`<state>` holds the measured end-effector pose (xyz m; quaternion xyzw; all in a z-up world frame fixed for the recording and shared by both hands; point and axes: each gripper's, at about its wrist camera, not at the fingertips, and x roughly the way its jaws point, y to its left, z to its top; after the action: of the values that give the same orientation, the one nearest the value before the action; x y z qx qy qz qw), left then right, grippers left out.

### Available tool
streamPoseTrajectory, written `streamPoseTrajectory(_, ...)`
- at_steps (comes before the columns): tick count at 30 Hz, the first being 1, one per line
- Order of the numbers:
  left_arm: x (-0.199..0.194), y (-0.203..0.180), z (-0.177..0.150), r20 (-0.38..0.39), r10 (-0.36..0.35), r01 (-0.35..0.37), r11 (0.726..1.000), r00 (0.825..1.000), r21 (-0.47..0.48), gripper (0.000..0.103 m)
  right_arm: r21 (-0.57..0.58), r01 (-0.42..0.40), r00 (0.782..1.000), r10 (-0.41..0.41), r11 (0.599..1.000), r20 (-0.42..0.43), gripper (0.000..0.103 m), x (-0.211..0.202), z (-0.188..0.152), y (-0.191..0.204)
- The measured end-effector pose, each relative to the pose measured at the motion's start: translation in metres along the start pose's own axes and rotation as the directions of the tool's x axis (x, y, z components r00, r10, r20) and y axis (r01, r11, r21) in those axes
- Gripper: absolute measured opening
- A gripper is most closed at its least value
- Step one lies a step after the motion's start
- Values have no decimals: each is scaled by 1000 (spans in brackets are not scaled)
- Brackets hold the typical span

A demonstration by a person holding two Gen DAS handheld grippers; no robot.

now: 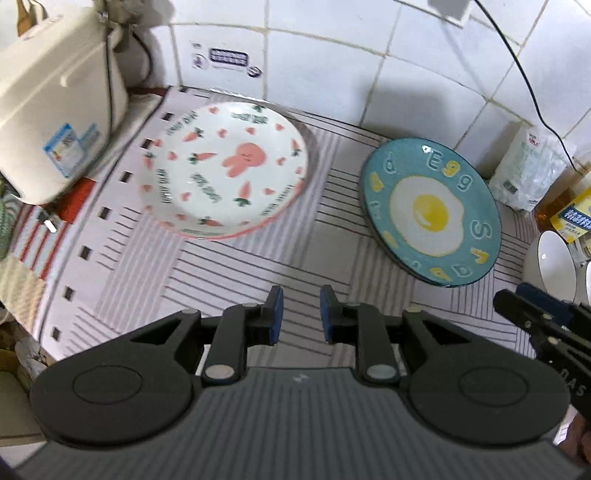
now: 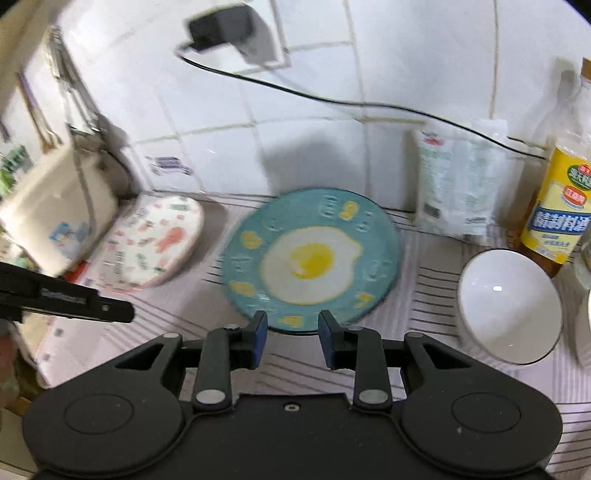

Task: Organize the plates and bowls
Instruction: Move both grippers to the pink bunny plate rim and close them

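Note:
A white plate with a pink rabbit and carrots lies on the striped cloth at the back left. To its right lies a teal plate painted with a fried egg. Further right a white bowl stands tilted. My left gripper hovers over bare cloth in front of both plates, open, with nothing between its blue pads. My right gripper hangs above the near rim of the egg plate, open and empty.
A cream rice cooker stands at the left. A plastic bag and a yellow-labelled bottle stand against the tiled wall at the right. A black cable runs from a plug adapter across the wall.

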<state>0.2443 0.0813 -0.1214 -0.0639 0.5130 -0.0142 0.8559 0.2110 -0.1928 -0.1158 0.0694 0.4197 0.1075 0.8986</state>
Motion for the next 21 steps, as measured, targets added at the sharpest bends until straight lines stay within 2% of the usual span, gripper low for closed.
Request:
streamPoseTrajectory(3, -13, 17, -1, 20, 7, -7, 1000, 1000, -1, 33, -48, -12, 999, 14, 999, 39, 41, -9, -2, 18)
streamPoseTrajectory(7, -29, 35, 2, 62, 39, -40, 999, 997, 23, 41, -80, -43, 996, 49, 996, 81, 46, -19, 0, 38)
streamPoseTrajectory(9, -35, 44, 4, 82, 49, -52, 998, 995, 33, 42, -101, -59, 991, 71, 993, 112, 53, -23, 2, 48)
streamPoseTrajectory(11, -38, 51, 6, 92, 65, -69, 997, 994, 43, 48, -113, -77, 987, 92, 991, 135, 55, -25, 3, 57)
streamPoseTrajectory(14, -38, 64, 8, 114, 101, -108, 993, 988, 53, 60, -109, -148, 976, 163, 983, 146, 64, -22, 5, 66)
streamPoseTrajectory(16, -35, 74, 10, 119, 111, -120, 990, 987, 72, 67, -108, -179, 970, 194, 978, 148, 64, -17, 7, 71)
streamPoseTrajectory(20, -22, 94, 16, 115, 111, -122, 988, 987, 90, 72, -103, -214, 961, 228, 971, 156, 70, -4, 10, 84)
streamPoseTrajectory(21, -18, 99, 19, 119, 110, -121, 988, 987, 94, 80, -105, -218, 959, 233, 970, 163, 75, -1, 9, 88)
